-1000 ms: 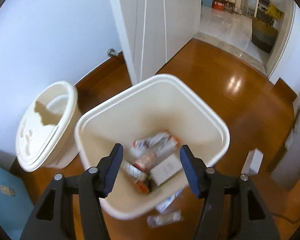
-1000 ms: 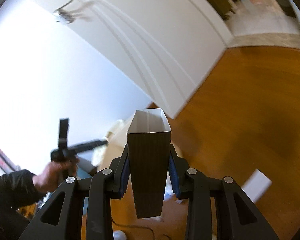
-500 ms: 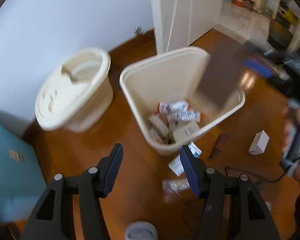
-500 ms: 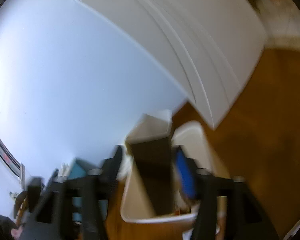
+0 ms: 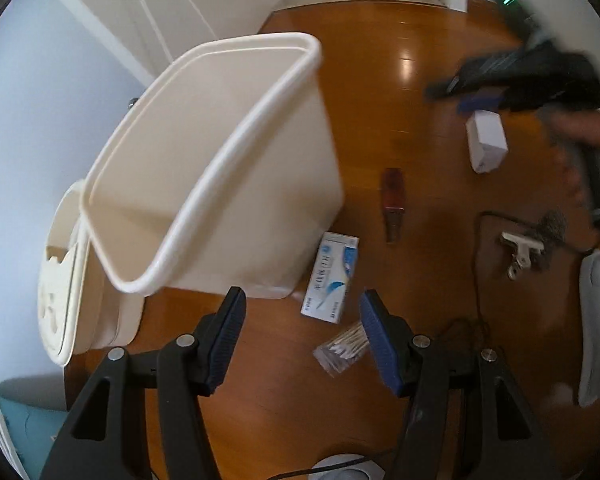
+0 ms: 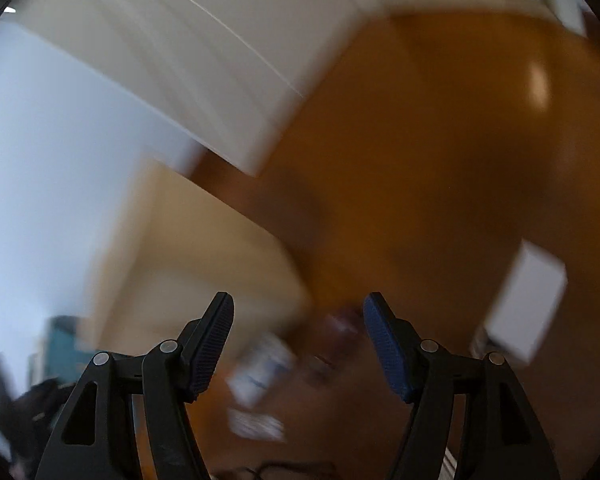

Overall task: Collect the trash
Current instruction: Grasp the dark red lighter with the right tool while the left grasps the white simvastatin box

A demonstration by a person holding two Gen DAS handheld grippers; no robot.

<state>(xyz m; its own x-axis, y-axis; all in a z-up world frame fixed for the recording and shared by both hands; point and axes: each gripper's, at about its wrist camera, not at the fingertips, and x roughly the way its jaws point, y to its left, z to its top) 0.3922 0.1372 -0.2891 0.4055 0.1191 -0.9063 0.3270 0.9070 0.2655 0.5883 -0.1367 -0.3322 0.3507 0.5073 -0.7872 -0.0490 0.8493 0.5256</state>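
A cream trash bin (image 5: 228,168) stands on the wood floor; its inside is hidden from this angle. Loose trash lies to its right: a blue-and-white box (image 5: 331,276), a bag of cotton swabs (image 5: 342,350), a brown wrapper (image 5: 393,204) and a small white box (image 5: 486,142). My left gripper (image 5: 302,338) is open and empty, low over the floor just short of the blue-and-white box. My right gripper (image 6: 298,344) is open and empty; its view is blurred, showing the bin (image 6: 204,256) and a white box (image 6: 526,300). The right gripper (image 5: 512,76) also shows, blurred, in the left wrist view.
A cream bin lid (image 5: 66,292) leans at the bin's left, by the wall. A metal binder clip (image 5: 522,250), a black cable (image 5: 478,280) and a white slipper (image 5: 598,328) lie at the right. White doors (image 5: 180,4) stand behind.
My right gripper opened and let go of the dark carton over the bin, then swung away. My left gripper dropped low and turned right, toward the trash on the floor.
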